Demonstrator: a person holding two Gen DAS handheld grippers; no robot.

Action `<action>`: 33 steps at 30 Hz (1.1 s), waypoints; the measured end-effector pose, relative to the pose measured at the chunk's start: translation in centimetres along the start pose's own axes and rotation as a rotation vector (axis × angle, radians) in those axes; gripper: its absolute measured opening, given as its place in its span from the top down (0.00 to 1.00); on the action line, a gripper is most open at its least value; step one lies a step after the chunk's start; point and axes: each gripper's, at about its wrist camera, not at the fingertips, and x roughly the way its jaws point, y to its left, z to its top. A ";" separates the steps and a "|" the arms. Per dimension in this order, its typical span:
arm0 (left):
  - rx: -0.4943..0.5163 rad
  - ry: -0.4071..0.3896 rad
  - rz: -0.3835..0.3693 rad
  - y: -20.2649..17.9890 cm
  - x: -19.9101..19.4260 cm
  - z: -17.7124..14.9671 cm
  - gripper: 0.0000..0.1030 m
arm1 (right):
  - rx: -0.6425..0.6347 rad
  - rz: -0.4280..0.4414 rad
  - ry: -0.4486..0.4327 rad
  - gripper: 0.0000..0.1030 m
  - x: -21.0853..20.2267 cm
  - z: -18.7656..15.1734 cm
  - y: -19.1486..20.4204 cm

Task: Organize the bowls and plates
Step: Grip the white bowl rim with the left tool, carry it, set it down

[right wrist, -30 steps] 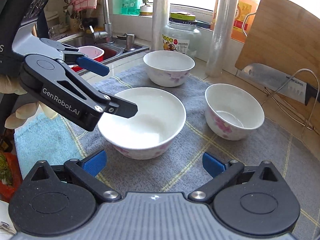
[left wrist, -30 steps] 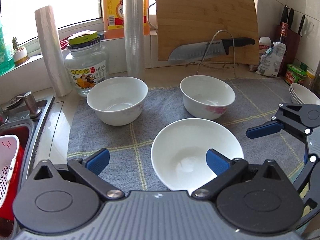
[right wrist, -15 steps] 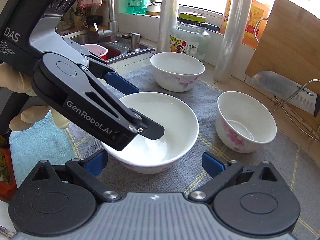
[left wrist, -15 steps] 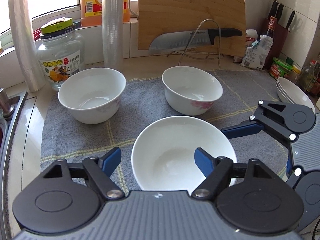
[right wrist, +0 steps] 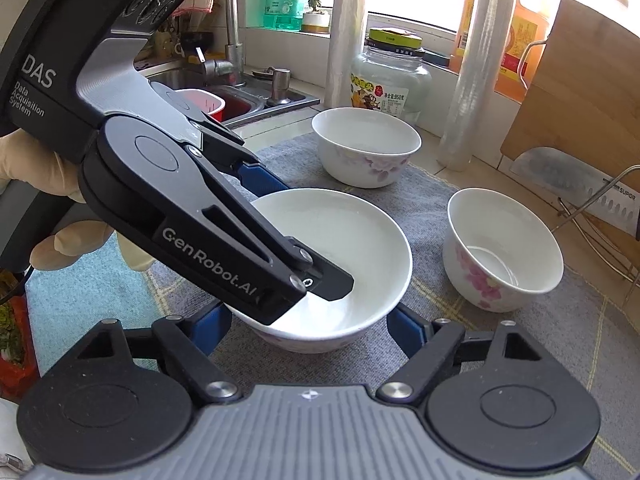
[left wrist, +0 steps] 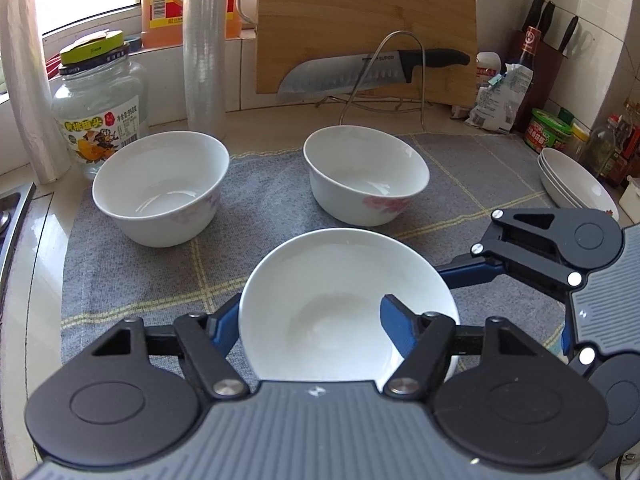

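Note:
Three white bowls with pink flowers sit on a grey mat (left wrist: 132, 276). The near wide bowl (left wrist: 340, 308) (right wrist: 332, 252) lies between my two grippers. My left gripper (left wrist: 308, 322) is open, one finger inside the bowl, the other outside its left rim. My right gripper (right wrist: 310, 330) is open, its fingers astride the bowl's near side; it also shows in the left wrist view (left wrist: 496, 268). Two deeper bowls stand behind: the left one (left wrist: 160, 188) (right wrist: 366, 146) and the right one (left wrist: 366, 182) (right wrist: 502, 248).
Stacked white plates (left wrist: 576, 184) sit at the mat's right edge. A glass jar (left wrist: 100, 108), film rolls (left wrist: 204, 44), a cutting board (left wrist: 366, 28) with a knife (left wrist: 372, 70) line the back. A sink (right wrist: 240, 96) with a red basket lies left.
My left gripper has moved forward and its fingers now straddle the wide bowl's rim. My right gripper has come closer to the same bowl from the other side.

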 end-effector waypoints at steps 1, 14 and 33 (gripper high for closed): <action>-0.006 0.000 -0.003 0.0 0.0 0.0 0.31 | 0.001 -0.002 0.001 0.15 0.0 0.0 0.1; 0.013 -0.021 -0.031 -1.8 -1.2 0.3 0.31 | 0.027 -0.018 0.015 0.15 -1.9 -0.7 -0.1; 0.095 -0.019 -0.161 -9.2 1.1 2.1 0.31 | 0.105 -0.140 0.049 0.15 -7.1 -4.8 -3.6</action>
